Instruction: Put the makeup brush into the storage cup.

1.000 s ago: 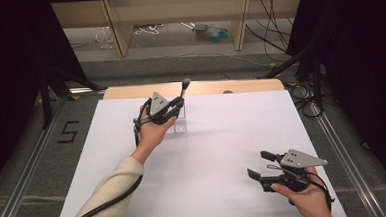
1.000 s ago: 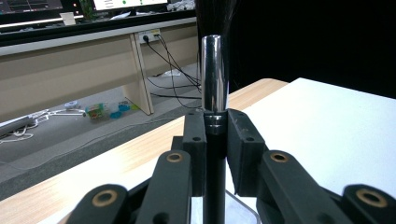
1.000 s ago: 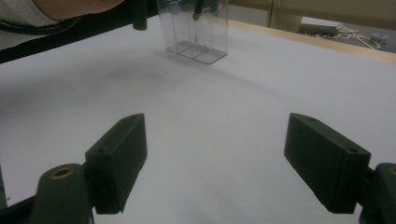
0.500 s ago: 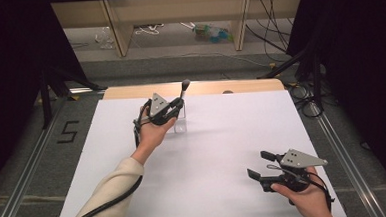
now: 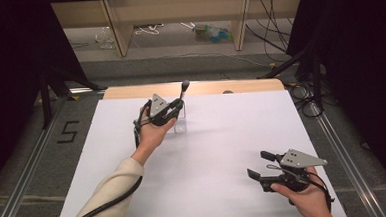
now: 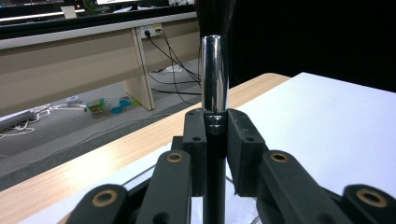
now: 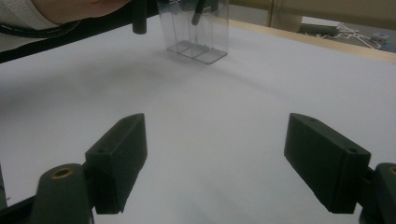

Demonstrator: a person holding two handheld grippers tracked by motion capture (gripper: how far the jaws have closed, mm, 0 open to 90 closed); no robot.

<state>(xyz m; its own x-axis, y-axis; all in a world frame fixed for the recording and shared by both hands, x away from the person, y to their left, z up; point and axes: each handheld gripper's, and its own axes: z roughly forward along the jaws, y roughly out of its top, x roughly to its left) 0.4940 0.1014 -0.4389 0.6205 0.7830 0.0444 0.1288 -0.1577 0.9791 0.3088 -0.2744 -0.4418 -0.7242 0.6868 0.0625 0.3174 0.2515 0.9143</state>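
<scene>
A brush (image 5: 184,89) with a black handle, silver ferrule (image 6: 214,74) and dark bristles stands upright at the far middle of the white table (image 5: 222,137). My left gripper (image 5: 177,109) is shut on its handle just below the ferrule. The handle's lower end (image 7: 198,16) reaches down into a clear plastic holder (image 5: 180,125), which the right gripper view shows as divided into compartments (image 7: 198,28). My right gripper (image 5: 257,164) rests near the front right corner, open, with nothing between its fingers (image 7: 121,154).
A strip of wooden tabletop (image 5: 250,85) runs along the far edge of the white sheet. Beyond it are bench legs (image 5: 119,27), cables and small clutter on the floor (image 5: 212,32). A black cable (image 5: 101,208) trails along the left sleeve.
</scene>
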